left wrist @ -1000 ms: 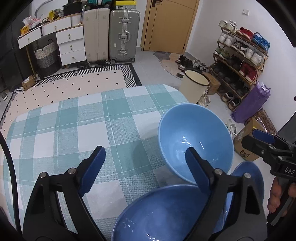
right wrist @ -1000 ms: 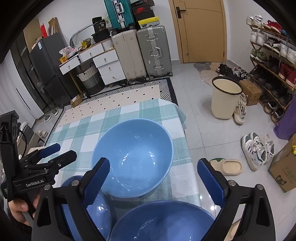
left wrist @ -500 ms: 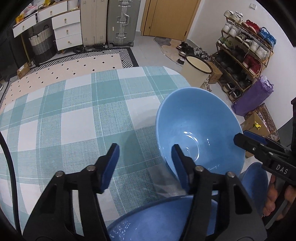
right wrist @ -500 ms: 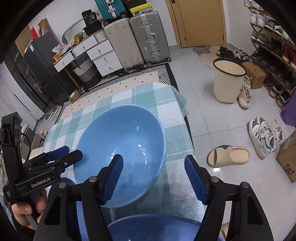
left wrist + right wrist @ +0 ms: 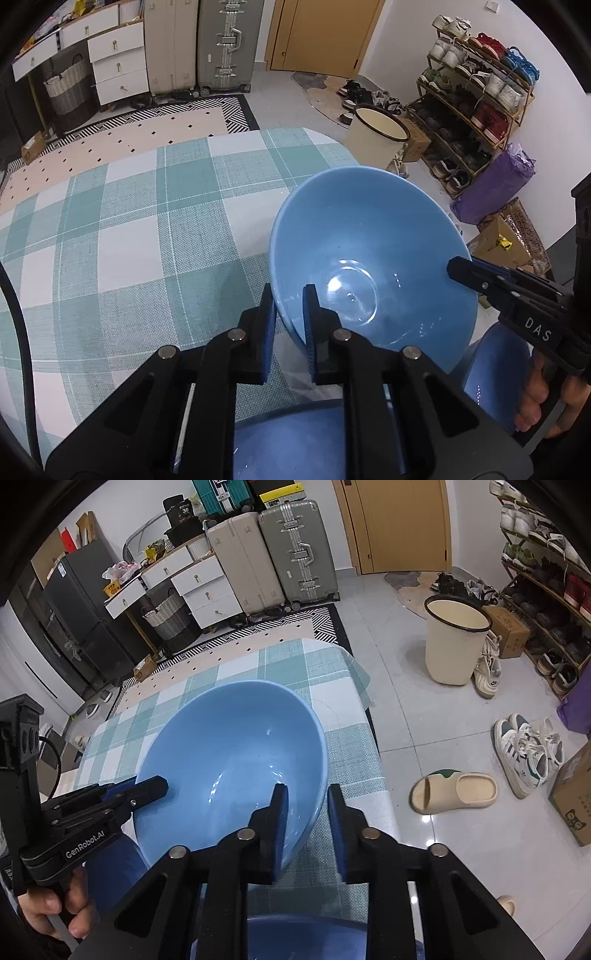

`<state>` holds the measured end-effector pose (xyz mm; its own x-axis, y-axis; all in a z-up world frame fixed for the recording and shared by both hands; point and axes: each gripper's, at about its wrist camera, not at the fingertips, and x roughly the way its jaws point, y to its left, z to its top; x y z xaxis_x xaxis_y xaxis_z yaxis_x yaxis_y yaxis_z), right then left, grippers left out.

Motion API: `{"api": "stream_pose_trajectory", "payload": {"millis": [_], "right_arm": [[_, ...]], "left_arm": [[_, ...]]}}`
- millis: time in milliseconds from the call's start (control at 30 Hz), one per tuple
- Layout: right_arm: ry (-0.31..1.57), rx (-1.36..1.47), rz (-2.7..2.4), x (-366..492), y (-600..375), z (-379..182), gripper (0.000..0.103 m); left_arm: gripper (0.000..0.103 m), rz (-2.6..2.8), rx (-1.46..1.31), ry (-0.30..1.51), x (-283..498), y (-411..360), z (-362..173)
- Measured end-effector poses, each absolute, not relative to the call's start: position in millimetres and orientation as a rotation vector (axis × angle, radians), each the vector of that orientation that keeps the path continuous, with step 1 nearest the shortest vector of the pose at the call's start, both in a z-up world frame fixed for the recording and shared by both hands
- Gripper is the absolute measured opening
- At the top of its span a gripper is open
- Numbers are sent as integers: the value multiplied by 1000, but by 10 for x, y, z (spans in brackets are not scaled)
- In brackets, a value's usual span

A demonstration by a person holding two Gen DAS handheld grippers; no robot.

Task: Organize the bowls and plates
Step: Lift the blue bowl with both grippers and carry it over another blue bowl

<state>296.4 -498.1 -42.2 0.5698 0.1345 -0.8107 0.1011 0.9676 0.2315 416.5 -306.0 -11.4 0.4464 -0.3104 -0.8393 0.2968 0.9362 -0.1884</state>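
A large light-blue bowl [image 5: 369,251] [image 5: 229,753] stands on the green-checked tablecloth [image 5: 129,221]. My left gripper [image 5: 289,295] [image 5: 159,784] has its jaws closing on the bowl's left rim, one pad inside and one outside the wall. On the opposite rim my right gripper [image 5: 306,799] [image 5: 456,268] is closing the same way, pads against the wall. A second blue bowl [image 5: 295,443] [image 5: 306,938] lies under both grippers at the near edge. A smaller blue dish [image 5: 495,373] [image 5: 110,867] sits between them, partly hidden.
The table's right edge [image 5: 373,738] drops to a tiled floor with a cream bin [image 5: 456,638], sneakers [image 5: 528,753] and a slipper [image 5: 454,792]. A shoe rack [image 5: 476,92] lines the right wall. Suitcases [image 5: 273,554] and drawers stand at the back.
Both grippers sank toward the large bowl and their jaws went from wide open to closed on its opposite rims. The bowl now fills more of both views.
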Motion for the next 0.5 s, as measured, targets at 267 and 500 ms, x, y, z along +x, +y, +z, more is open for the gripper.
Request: {"api": "stream_pose_trajectory", "payload": {"millis": [267, 500], "right_arm": [[956, 227, 4, 2933, -4952, -407, 14], [947, 217, 8, 2929, -4930, -385, 14]], "left_arm": [[11, -365, -28, 1038, 4169, -3033, -99], [11, -361, -33, 1037, 4176, -3013, -106]]}}
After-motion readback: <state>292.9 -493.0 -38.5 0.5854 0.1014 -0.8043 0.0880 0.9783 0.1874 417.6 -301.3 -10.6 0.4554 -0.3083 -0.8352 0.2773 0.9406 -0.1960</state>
